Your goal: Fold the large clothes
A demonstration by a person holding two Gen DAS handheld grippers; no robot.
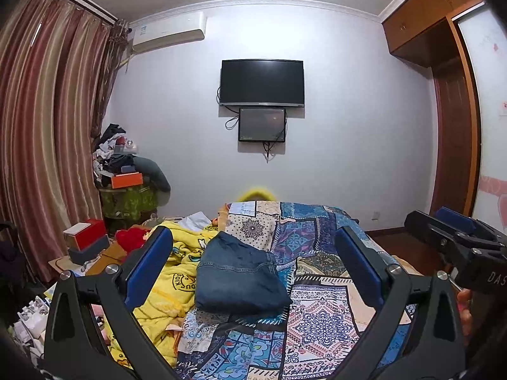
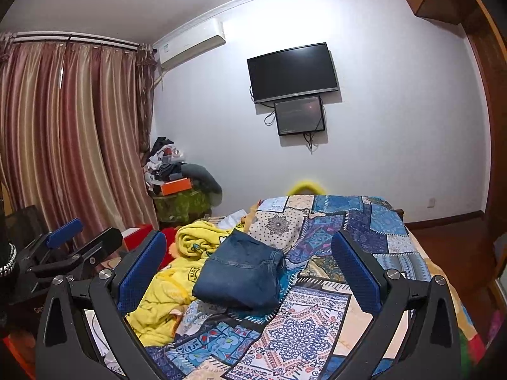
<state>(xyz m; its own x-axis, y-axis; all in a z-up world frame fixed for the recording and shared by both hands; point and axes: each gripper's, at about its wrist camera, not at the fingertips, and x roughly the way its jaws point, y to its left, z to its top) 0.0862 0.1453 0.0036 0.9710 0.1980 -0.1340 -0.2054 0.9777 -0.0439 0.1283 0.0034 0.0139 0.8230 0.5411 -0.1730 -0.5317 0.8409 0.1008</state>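
While the folded blue jeans (image 1: 239, 277) are lying in a neat bundle on the patchwork bedspread (image 1: 320, 313), the left gripper (image 1: 253, 262) is hanging above them with its blue pads spread wide and nothing between them. In this left view the jeans are sitting in the middle of the bed, touching the crumpled yellow blanket (image 1: 177, 272) on their left side. The right gripper (image 1: 456, 237) is showing at the far right edge, up off the bed, and from here I cannot tell how its jaws are standing. In the right view, the right gripper (image 2: 250, 262) is also hanging wide and empty over the jeans (image 2: 240, 277), and the left gripper (image 2: 76, 240) is peeking in at the left edge. The jeans look already folded, so I think this piece is done or nearly done. The next move is probably picking another big thing to fold, maybe the yellow blanket (image 2: 168, 288). That calls for bringing both grippers down and pinching two corners so the cloth is spreading flat.
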